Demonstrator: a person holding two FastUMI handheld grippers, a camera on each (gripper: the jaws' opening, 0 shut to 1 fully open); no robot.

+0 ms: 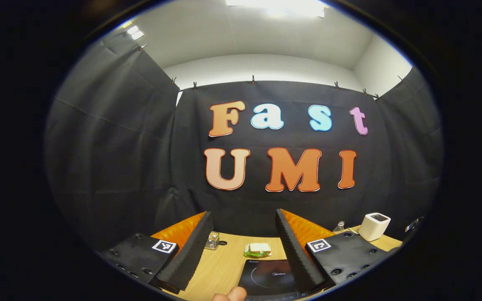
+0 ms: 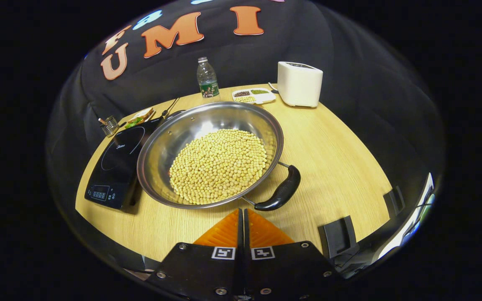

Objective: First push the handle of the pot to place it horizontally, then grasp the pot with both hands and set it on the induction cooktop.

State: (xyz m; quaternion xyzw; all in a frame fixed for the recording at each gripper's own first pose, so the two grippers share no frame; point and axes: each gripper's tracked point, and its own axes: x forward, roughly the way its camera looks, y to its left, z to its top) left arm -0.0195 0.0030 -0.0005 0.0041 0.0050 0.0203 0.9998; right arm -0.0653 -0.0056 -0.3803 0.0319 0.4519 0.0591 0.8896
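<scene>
Tabletop: pot (image 2: 210,154) lies just ahead of closed right tool (image 2: 243,221).

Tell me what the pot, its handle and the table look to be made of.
Pot: likely stainless steel, shiny inner wall with reflections.
Handle: glossy black, probably plastic, on thin metal rods.
Table: pale wood-grain top; solid wood or laminate is unclear.
</scene>
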